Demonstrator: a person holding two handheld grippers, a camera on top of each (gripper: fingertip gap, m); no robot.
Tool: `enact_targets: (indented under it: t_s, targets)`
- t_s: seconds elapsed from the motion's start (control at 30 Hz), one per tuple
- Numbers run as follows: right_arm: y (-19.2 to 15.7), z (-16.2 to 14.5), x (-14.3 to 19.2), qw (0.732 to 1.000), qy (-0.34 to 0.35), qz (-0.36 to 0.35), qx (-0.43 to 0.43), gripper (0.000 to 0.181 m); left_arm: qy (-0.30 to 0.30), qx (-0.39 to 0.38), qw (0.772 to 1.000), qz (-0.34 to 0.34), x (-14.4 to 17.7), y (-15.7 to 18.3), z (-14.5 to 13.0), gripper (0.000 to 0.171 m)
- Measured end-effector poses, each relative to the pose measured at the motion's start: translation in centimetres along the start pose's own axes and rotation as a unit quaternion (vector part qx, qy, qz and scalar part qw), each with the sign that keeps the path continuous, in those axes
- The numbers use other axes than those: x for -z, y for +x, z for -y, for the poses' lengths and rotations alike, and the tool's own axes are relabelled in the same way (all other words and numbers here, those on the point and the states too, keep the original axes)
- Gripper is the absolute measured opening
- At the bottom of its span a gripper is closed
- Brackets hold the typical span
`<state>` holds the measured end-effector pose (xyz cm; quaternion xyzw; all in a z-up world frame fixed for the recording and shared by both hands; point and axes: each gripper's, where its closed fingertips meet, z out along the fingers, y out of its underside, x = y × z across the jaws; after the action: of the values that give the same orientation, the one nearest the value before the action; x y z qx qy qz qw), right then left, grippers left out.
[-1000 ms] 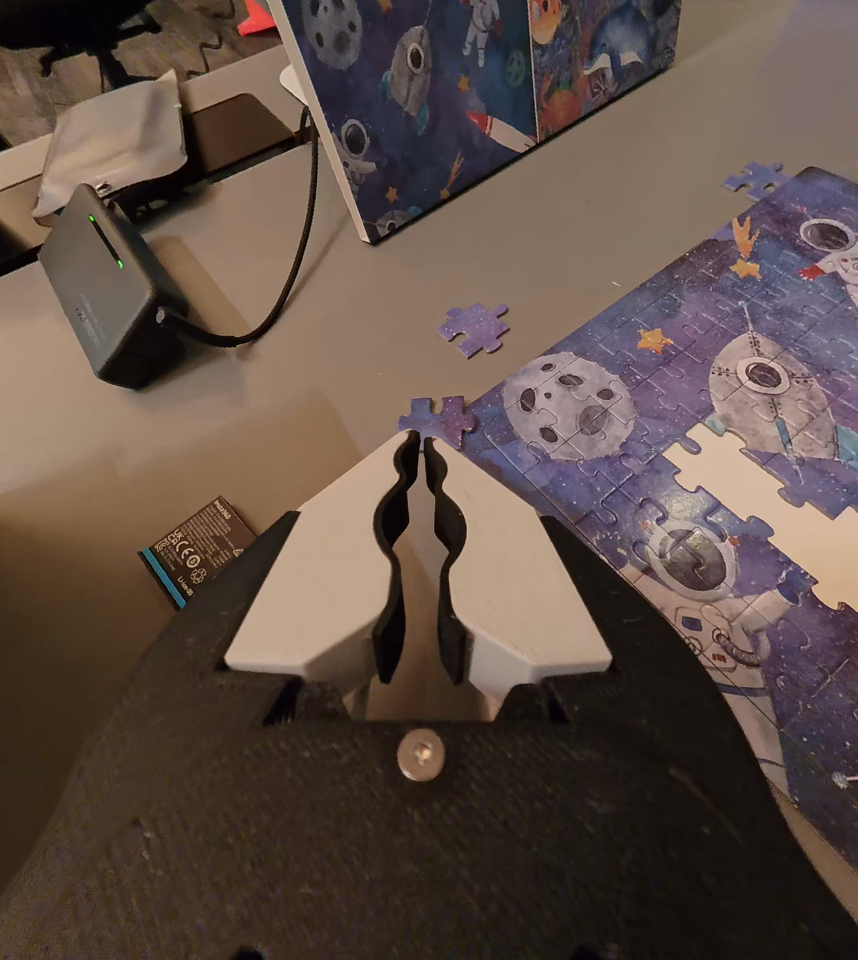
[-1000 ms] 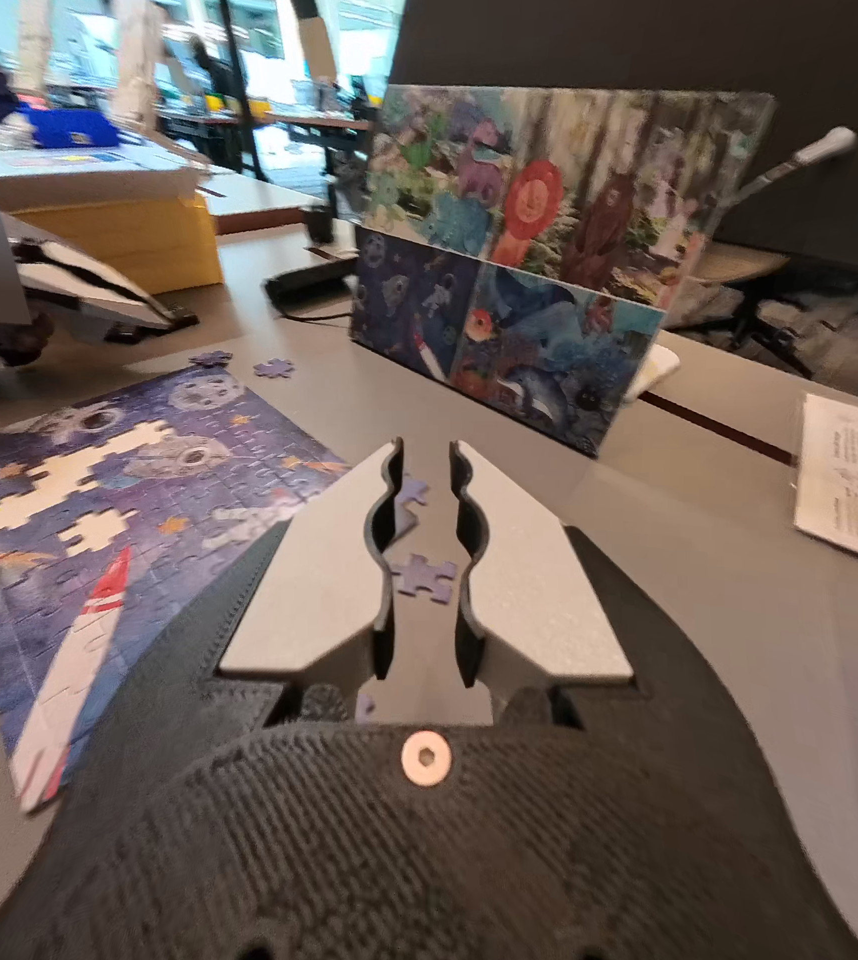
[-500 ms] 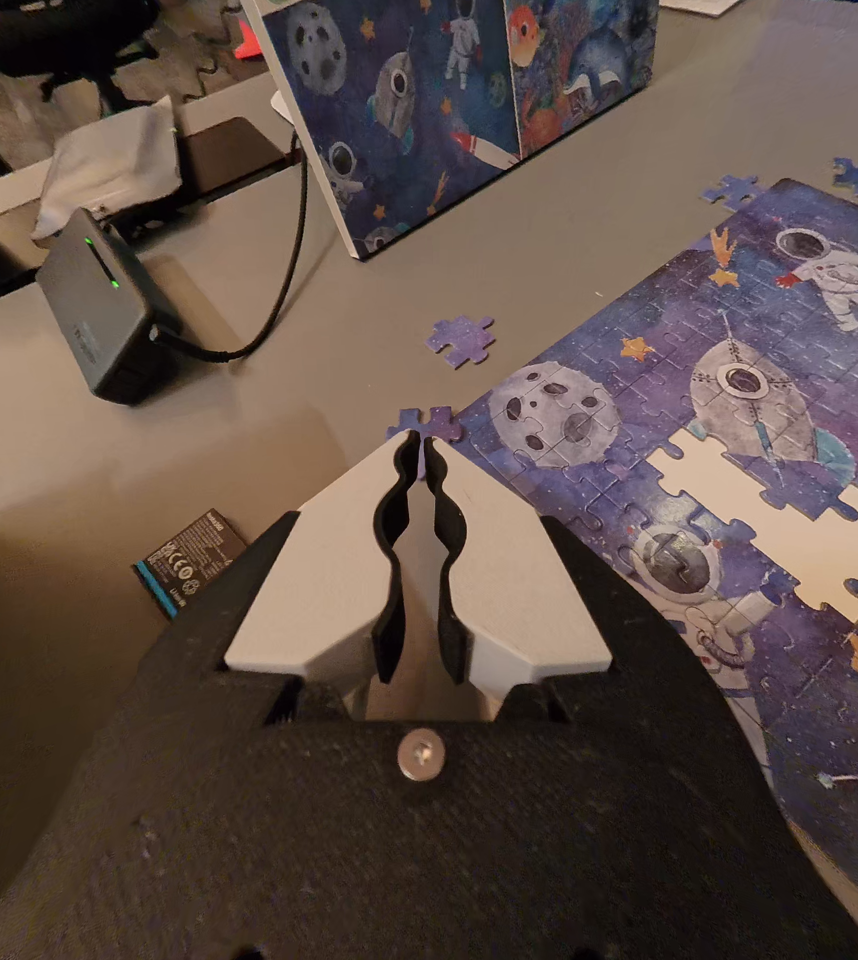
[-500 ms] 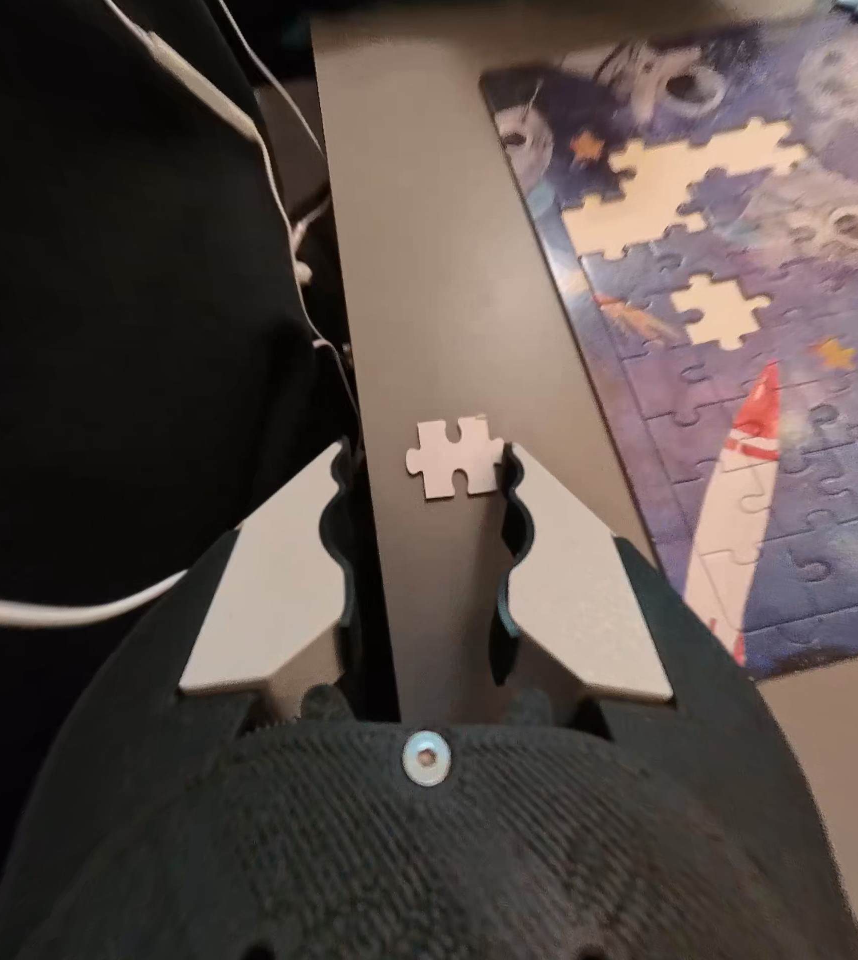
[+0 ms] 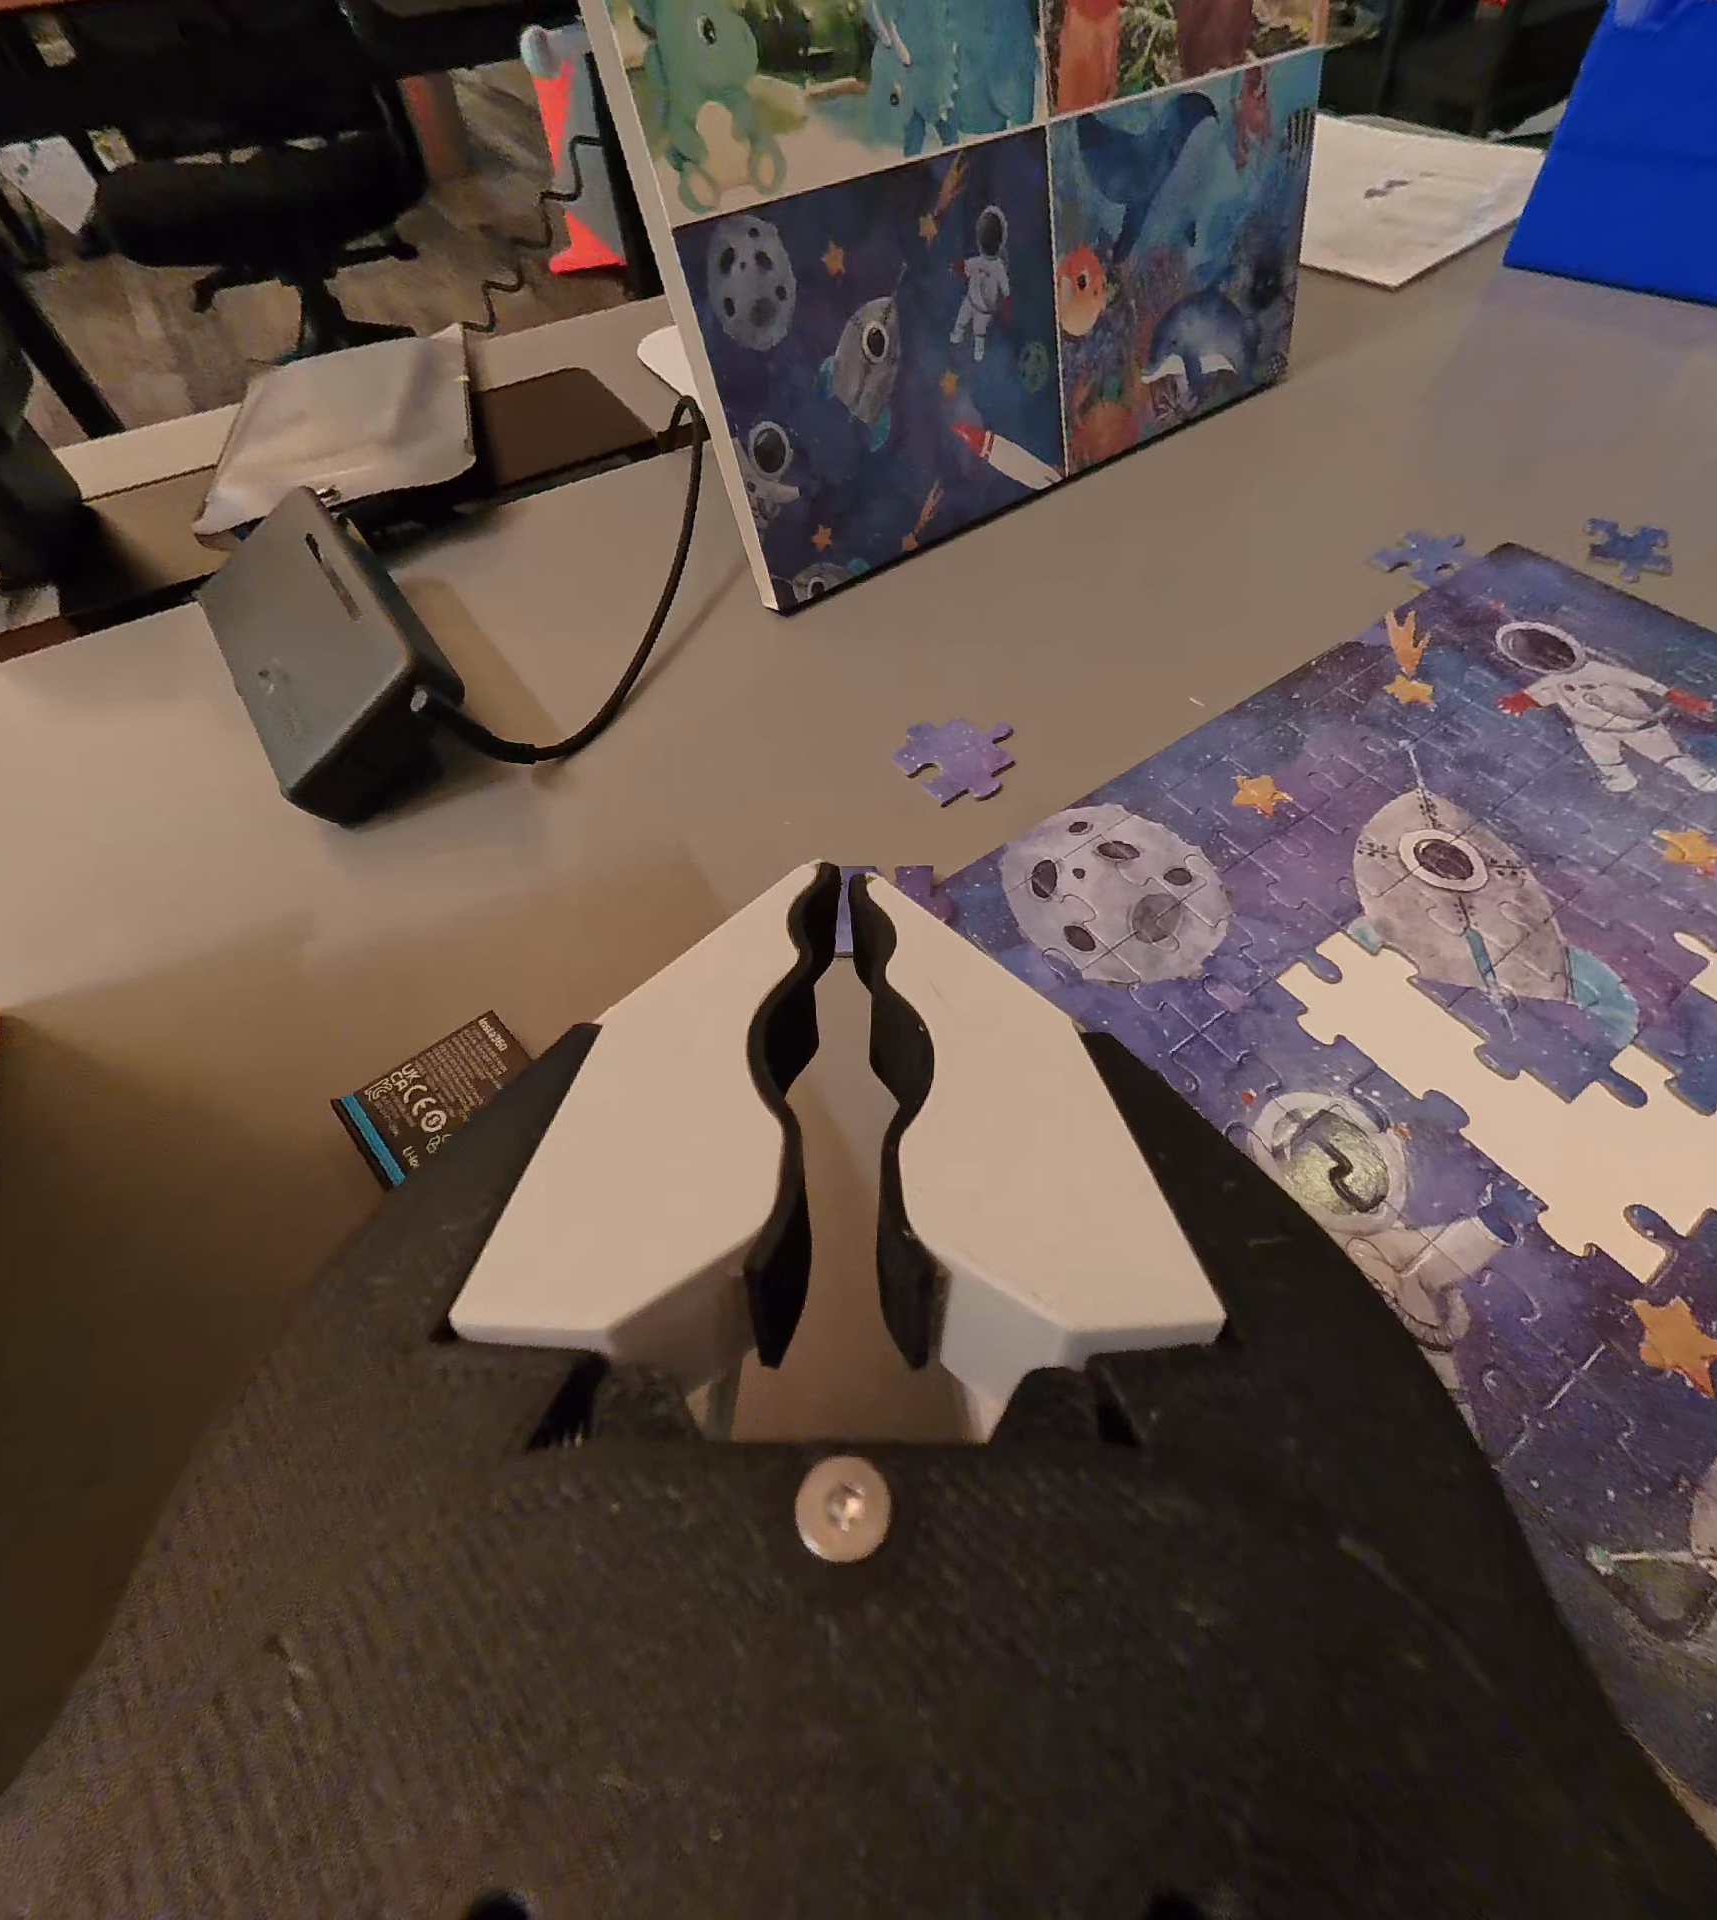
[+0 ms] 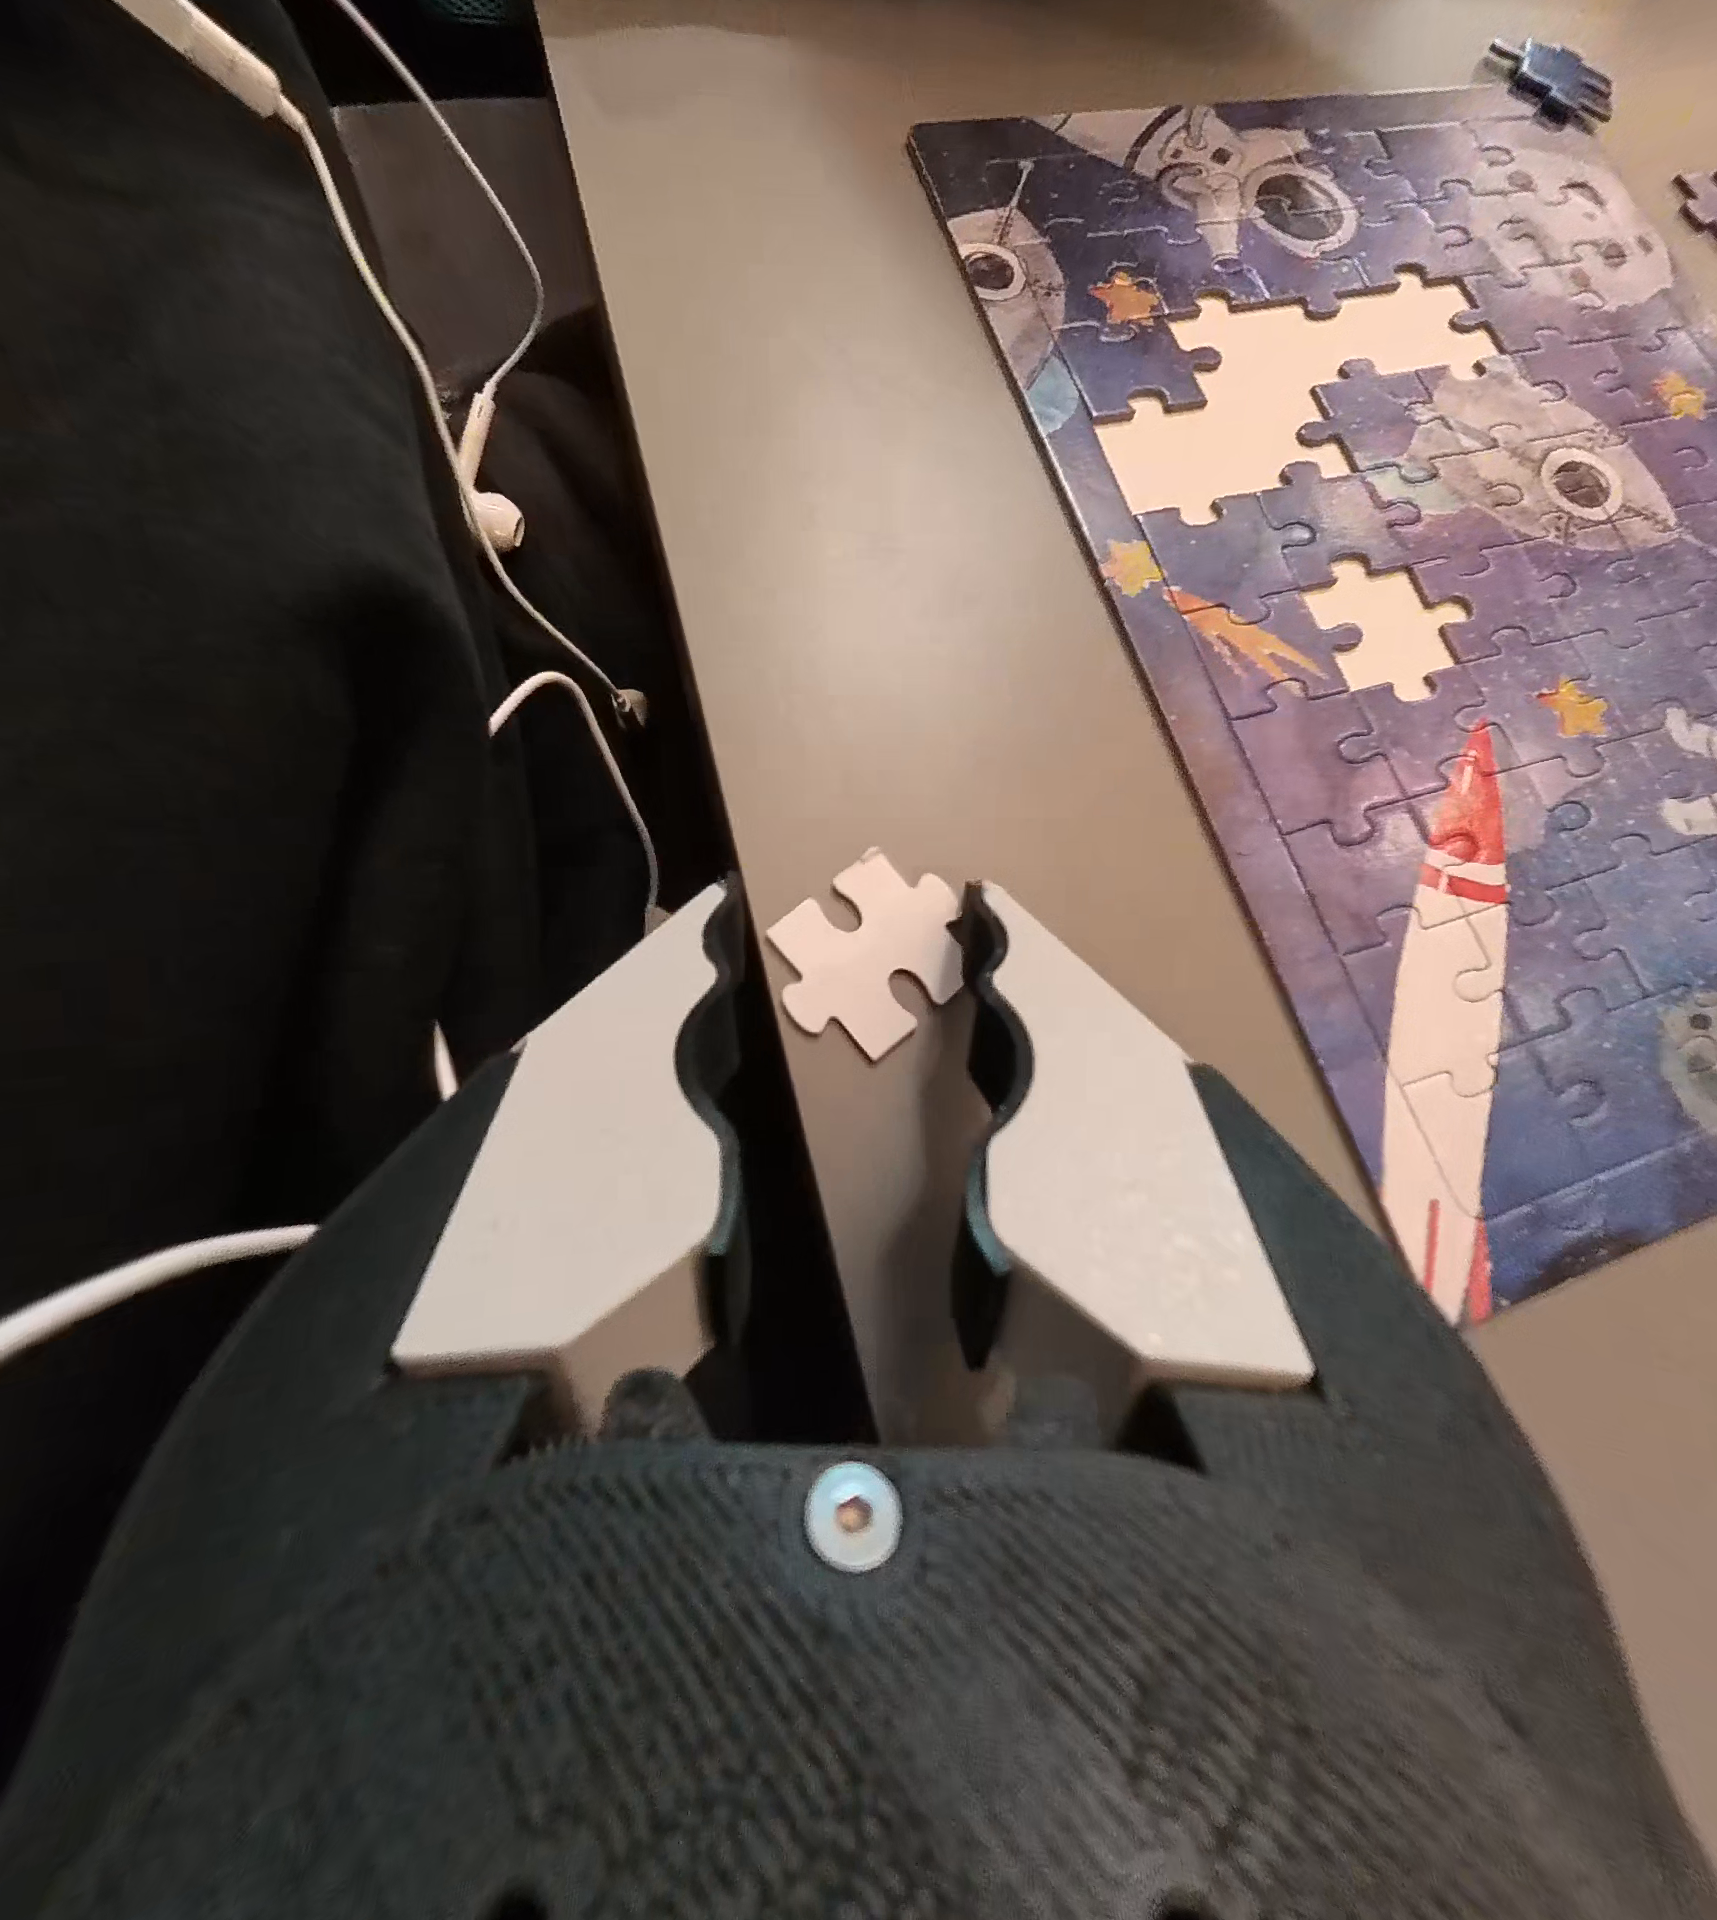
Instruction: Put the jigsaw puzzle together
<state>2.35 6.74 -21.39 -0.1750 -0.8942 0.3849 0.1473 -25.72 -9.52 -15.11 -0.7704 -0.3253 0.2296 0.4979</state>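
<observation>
Right gripper [image 6: 859, 904] jaws released around the face-down piece [image 6: 869, 951] at the surface [image 6: 833, 520] edge; a nudge drops it. Left gripper [image 5: 843, 881] jaws nearly clenched, empty.

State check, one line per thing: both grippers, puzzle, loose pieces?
left gripper: shut, tips over a purple piece at the puzzle corner; grip unclear
right gripper: open, straddling the table edge
white piece: blank side up, flat at the table edge, beside the right finger
puzzle: mostly assembled, two gaps open
loose purple piece: picture side up, apart from the puzzle
puzzle box: standing upright
</observation>
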Motion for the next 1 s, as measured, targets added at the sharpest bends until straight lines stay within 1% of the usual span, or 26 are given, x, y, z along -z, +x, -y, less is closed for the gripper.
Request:
enact_targets:
  t_s: [0.17, 0.23, 0.3, 0.33, 0.37, 0.4, 0.53, 0.67, 0.7, 0.73, 0.8, 0.87, 0.9, 0.97, 1.0]
  targets:
    - [-0.5, 0.1, 0.2, 1.0, 0.008, -0.002, 0.003, 0.03, -0.003, -0.001, 1.0, -0.005, -0.1, 0.2, -0.2, 0.0]
    - [-0.7, 0.1, 0.3, 1.0, 0.013, 0.011, -0.005, 0.023, -0.005, 0.0, 1.0, -0.007, -0.2, 0.3, -0.2, 0.0]
    - [-0.7, 0.1, 0.5, 0.999, 0.019, 0.021, -0.016, 0.022, -0.006, 0.001, 1.0, -0.009, -0.2, 0.3, -0.3, 0.0]
    - [-0.7, 0.2, 0.6, 0.999, 0.024, 0.027, -0.02, 0.018, -0.007, 0.0, 1.0, -0.011, -0.2, 0.4, -0.3, 0.0]
    - [-0.5, 0.2, 0.8, 0.999, 0.03, 0.027, -0.022, 0.005, -0.008, 0.0, 1.0, -0.013, -0.3, 0.5, -0.3, 0.0]
    - [-0.1, 0.2, 1.0, 0.999, 0.035, 0.022, -0.023, 0.0, -0.01, -0.001, 1.0, -0.014, -0.3, 0.5, -0.4, 0.0]
    - [1.9, -0.1, 1.7, 0.998, 0.046, -0.008, -0.05, 0.0, -0.013, -0.005, 1.0, -0.015, -0.4, 0.7, -0.5, 0.0]
    - [2.5, 0.6, 2.5, 0.994, 0.081, -0.003, -0.078, 0.0, -0.016, -0.006, 1.0, -0.016, -0.5, 0.7, -0.6, 0.001]
    - [2.5, 0.9, 2.7, 0.993, 0.09, -0.003, -0.079, 0.001, -0.016, -0.006, 1.0, -0.016, -0.5, 0.7, -0.6, 0.001]
    - [2.6, 1.1, 2.9, 0.992, 0.099, -0.004, -0.079, 0.008, -0.016, -0.006, 1.0, -0.016, -0.6, 0.7, -0.6, 0.001]
    - [2.7, 1.2, 2.8, 0.992, 0.099, -0.011, -0.078, 0.029, -0.017, -0.006, 1.0, -0.018, -0.6, 0.8, -0.7, 0.001]
    - [2.6, 0.5, 2.0, 0.994, 0.07, -0.011, -0.08, 0.05, -0.018, -0.007, 1.0, -0.018, -0.6, 0.8, -0.7, 0.001]
    - [2.3, 0.0, 1.6, 0.995, 0.05, -0.007, -0.082, 0.057, -0.018, -0.007, 1.0, -0.018, -0.6, 0.8, -0.7, 0.001]
    - [1.9, -0.7, 0.9, 0.997, 0.027, 0.0, -0.079, 0.063, -0.017, -0.009, 1.0, -0.018, -0.6, 0.9, -0.7, 0.001]
    - [1.7, -0.6, 0.8, 0.997, 0.026, 0.002, -0.075, 0.057, -0.016, -0.009, 1.0, -0.018, -0.6, 0.9, -0.6, 0.001]
